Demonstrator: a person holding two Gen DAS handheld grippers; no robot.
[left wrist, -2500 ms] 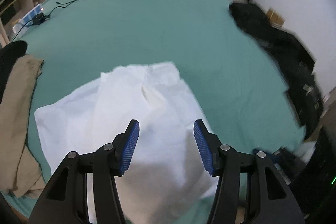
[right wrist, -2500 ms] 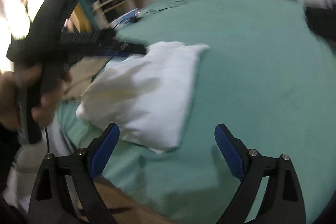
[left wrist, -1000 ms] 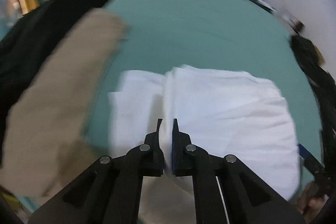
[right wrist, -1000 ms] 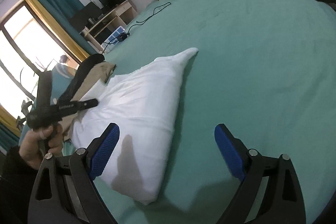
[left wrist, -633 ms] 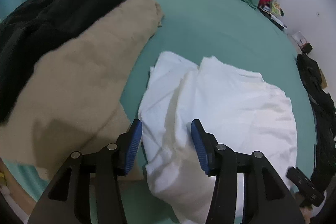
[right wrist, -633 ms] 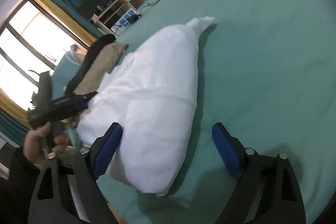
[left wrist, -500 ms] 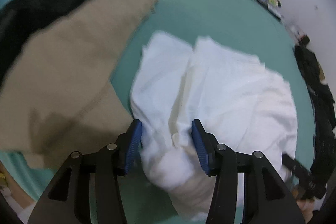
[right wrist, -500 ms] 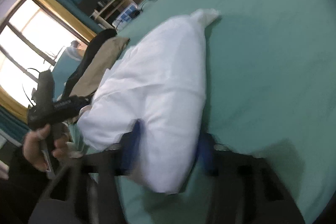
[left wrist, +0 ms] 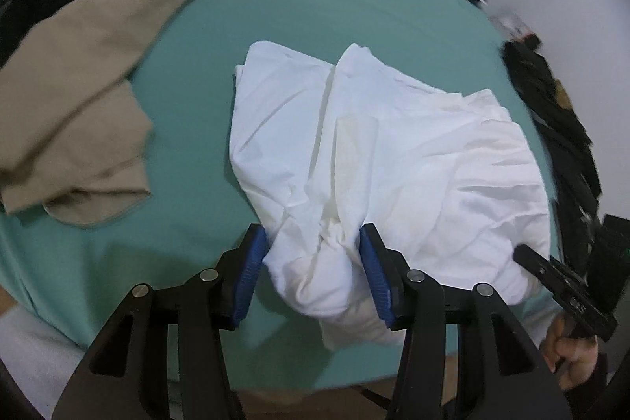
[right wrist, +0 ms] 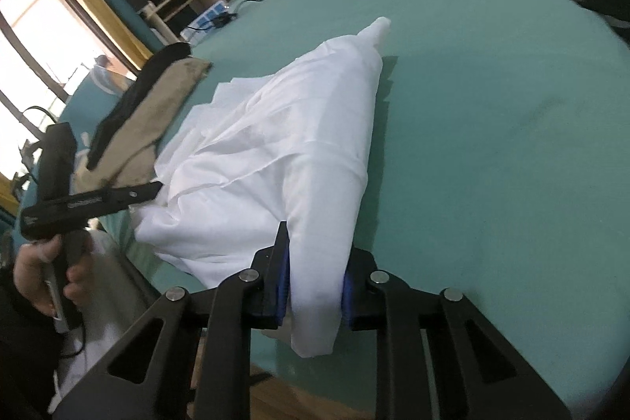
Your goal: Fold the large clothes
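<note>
**White garment at near bed edge, both tongs on it**

My right gripper [right wrist: 313, 282] is closing, pads pressing the white garment [right wrist: 275, 152]. My left gripper [left wrist: 313, 262] straddles a bunched fold, jaws parted. Only the left view shows the tan garment [left wrist: 86, 73] whole, at 9 o'clock; only the right shows the window [right wrist: 35, 38].

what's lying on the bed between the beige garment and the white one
Nothing: in the left wrist view a bare strip of green bedsheet separates the beige garment from the white garment.
</note>
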